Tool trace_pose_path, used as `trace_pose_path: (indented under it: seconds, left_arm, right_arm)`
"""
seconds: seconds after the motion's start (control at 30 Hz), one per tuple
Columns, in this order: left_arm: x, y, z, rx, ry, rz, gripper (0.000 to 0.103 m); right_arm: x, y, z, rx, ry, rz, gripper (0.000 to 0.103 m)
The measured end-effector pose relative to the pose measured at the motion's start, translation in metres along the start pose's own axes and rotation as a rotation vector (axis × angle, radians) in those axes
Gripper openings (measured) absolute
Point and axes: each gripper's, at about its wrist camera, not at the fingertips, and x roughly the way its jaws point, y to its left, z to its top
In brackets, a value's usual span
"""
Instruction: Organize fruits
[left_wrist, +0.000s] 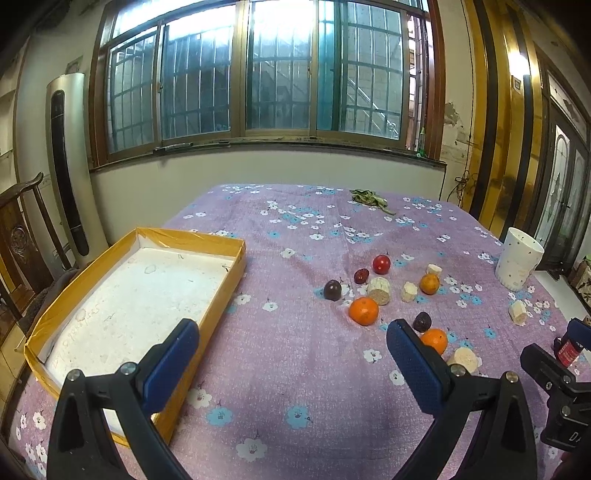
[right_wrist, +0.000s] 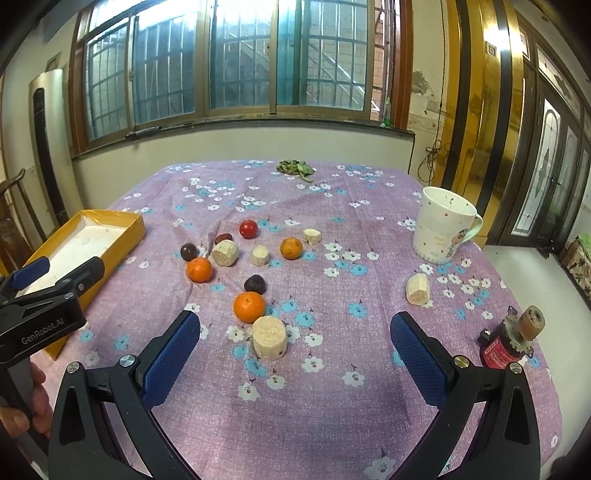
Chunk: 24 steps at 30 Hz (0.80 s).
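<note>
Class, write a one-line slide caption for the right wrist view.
Open right claw above scattered oranges, beside an empty yellow tray.

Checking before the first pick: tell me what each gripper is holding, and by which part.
Nothing is held. The left gripper and right gripper are both open and empty above the tablecloth; the fruits lie loose on it.

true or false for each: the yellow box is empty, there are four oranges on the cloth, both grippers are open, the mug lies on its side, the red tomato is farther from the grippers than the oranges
1. The yellow box holds no fruit: true.
2. Four oranges: false. Three show, the nearest orange, a left one and a far one.
3. The left gripper and right gripper are both open, holding nothing: true.
4. The mug lies on its side: false, it stands upright.
5. The red tomato lies beyond the oranges: true.
</note>
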Motion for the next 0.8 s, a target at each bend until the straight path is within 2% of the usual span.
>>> trace_pose_path:
  seconds: [0.8]
  left_arm:
    - [-0.010, -0.003, -0.009, 0.011, -0.033, -0.023, 0.103]
  right_arm:
    - [-0.015, -0.013, -0.009, 0.034, -0.076, -0.033, 0.103]
